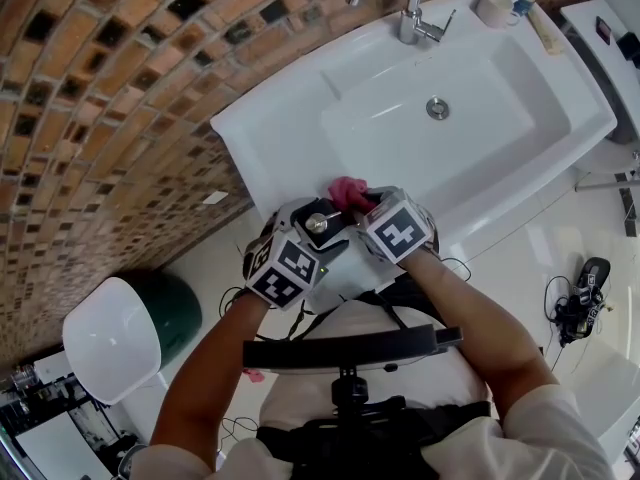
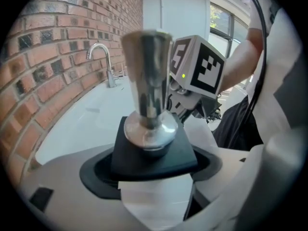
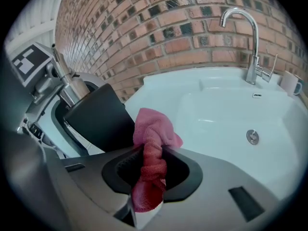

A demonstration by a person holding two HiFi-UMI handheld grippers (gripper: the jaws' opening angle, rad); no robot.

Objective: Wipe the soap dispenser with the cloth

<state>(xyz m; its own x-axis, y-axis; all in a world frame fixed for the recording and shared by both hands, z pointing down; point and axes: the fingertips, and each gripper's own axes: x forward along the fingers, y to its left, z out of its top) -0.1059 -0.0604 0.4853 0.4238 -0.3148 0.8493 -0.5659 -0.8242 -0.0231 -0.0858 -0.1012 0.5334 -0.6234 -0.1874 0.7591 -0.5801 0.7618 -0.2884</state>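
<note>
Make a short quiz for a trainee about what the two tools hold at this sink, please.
1. True or false: the right tool grips a pink cloth.
2. What is between the jaws of the left tool? A) a sponge B) the soap dispenser C) a brush
3. Fill in: the wall beside the sink is made of ____.
Key: 1 true; 2 B; 3 brick.
</note>
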